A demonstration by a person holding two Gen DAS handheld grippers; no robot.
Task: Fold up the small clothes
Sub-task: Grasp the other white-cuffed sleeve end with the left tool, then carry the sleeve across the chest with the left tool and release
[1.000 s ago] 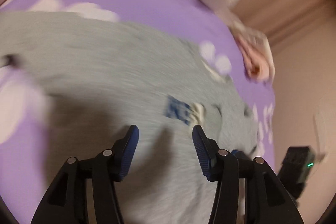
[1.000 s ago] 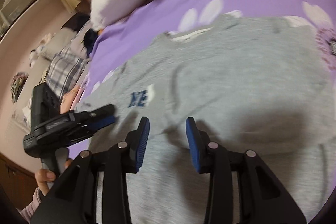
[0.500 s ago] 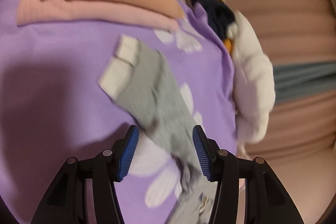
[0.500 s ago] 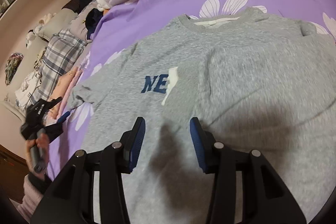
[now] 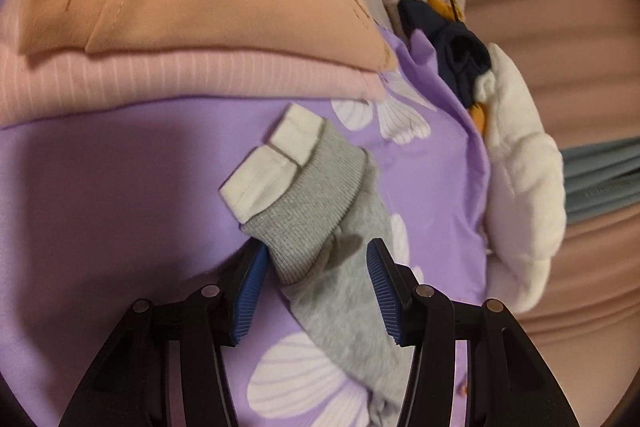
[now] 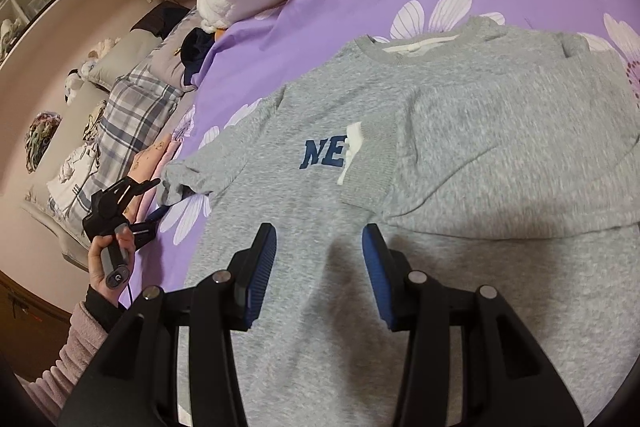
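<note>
Your left tongs (image 5: pixel 316 291) hang released over the free sleeve (image 5: pixel 320 211) of the grey sweatshirt (image 6: pixel 440 155), the blue pads standing either side of the ribbed cuff without pressing it; your right tongs (image 6: pixel 318 279) have just been opening and now stand released above the sweatshirt's lower front, nothing caught between them. The risk, as I judge it: if you close the left tongs this low you may pinch the purple bedsheet (image 5: pixel 120 187) along with the cuff and drag it up into the fold; grab only the white inner cuff and the sleeve may twist as it swings across; and with nothing pinning the body, a pull could slide the whole garment and undo the sleeve already folded over the chest. The sweatshirt lies face up on the bed, neckline away from you, blue letters half covered by that folded sleeve; soft, slightly rumpled, the free sleeve stretched toward the stack of folded pink clothes (image 5: pixel 180 27).
</note>
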